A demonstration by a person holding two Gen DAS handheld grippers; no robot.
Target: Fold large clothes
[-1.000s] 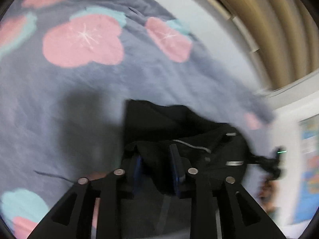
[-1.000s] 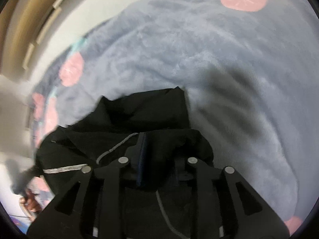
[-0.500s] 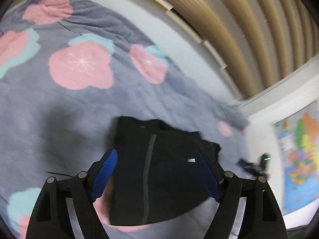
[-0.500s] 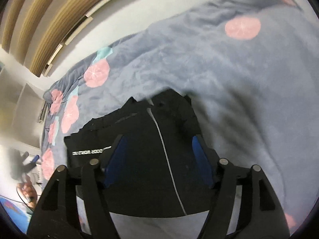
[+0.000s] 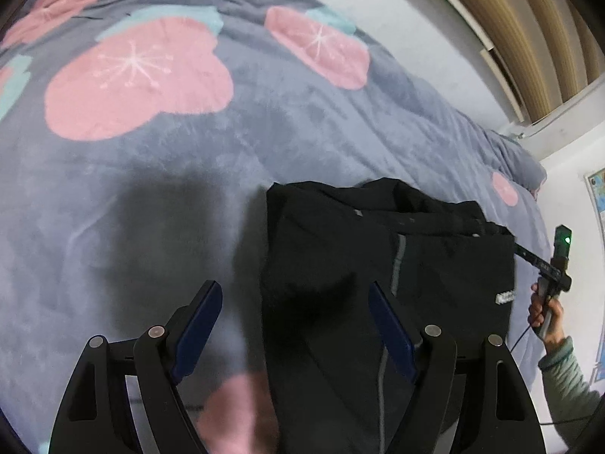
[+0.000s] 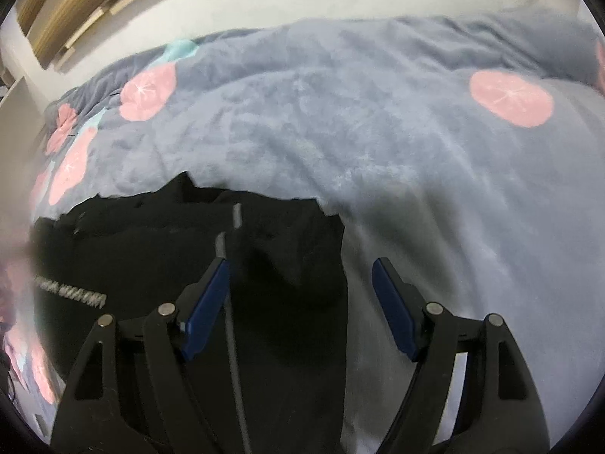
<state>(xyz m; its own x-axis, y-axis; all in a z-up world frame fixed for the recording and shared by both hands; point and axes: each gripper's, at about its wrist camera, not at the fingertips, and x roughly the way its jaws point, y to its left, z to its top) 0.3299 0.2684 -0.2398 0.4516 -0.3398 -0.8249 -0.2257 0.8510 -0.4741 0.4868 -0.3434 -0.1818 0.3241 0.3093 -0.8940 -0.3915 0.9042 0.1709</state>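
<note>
A black jacket with a grey zipper line lies folded flat on a grey blanket with pink flowers. My left gripper is open and empty, above the jacket's left edge. In the right wrist view the same jacket fills the lower left. My right gripper is open and empty, above the jacket's right edge. The right gripper also shows at the far right of the left wrist view, held by a hand.
The blanket covers a bed that runs to a white wall. Wooden slats line the wall above. A map poster hangs at the far right.
Both grippers were shut on the black jacket a second ago. They have opened and let it go, and it now lies flat. Both grippers have come closer to it again.
</note>
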